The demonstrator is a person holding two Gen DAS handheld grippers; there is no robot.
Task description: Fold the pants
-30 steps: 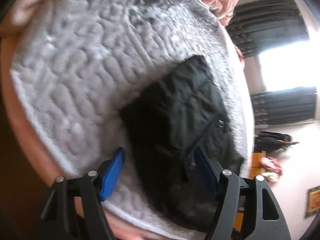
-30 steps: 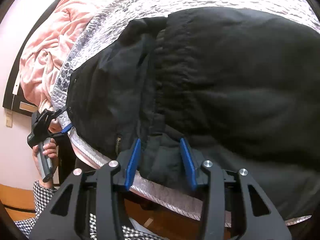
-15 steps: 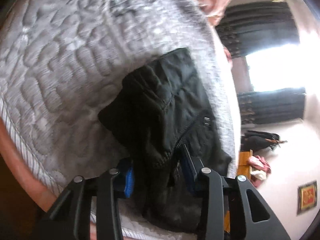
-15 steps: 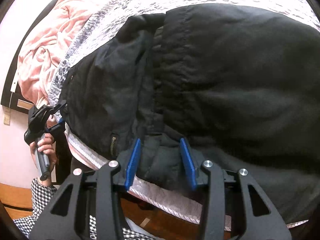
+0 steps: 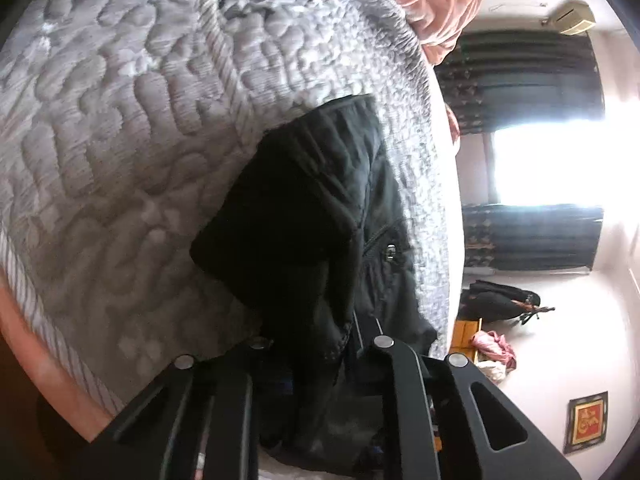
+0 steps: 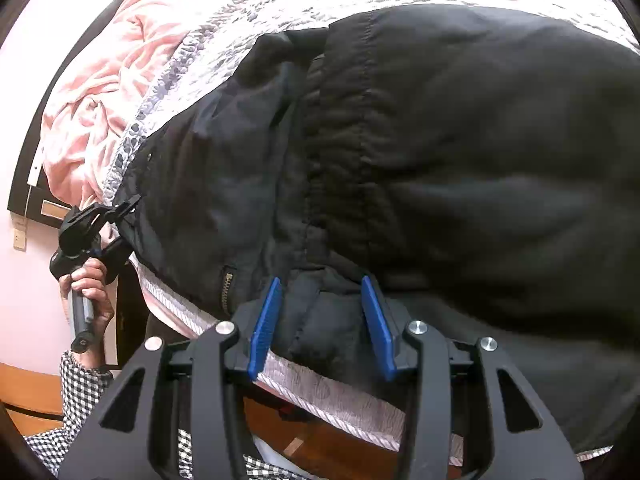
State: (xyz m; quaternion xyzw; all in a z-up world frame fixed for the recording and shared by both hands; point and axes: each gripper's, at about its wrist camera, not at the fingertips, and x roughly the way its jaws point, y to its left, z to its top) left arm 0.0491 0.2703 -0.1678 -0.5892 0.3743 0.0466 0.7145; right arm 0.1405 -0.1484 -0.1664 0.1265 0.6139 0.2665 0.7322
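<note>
Room: pale pink walls, a bright window (image 5: 560, 160) with dark curtains (image 5: 532, 236) beside it, an air conditioner (image 5: 576, 20) high on the wall, a small framed picture (image 5: 588, 420) low on the wall. Wooden floor shows under the bed edge in the right wrist view.

Surface: a bed with a grey-white quilted mattress (image 5: 120, 140), piped along its rim. A rumpled pink blanket (image 6: 120, 80) is heaped at the far end.

Black pants (image 6: 460, 160) lie spread on the mattress near its front edge, one part folded over another, gathered waistband and a zip pocket visible. They fill most of the right wrist view and hide much of the mattress there.

Across the room: a dark bag on the floor, and pinkish cloth (image 5: 494, 344) by a yellow box.

Left gripper (image 5: 316, 344): jaws closing, a bunch of pants fabric between them at the garment's corner; pads hidden by cloth. Held by a hand (image 6: 86, 292) with a checked sleeve (image 6: 80, 384).

Right gripper (image 6: 322, 324): blue pads (image 6: 264, 324) press either side of a fold of the pants at the mattress edge, clenched on it.
</note>
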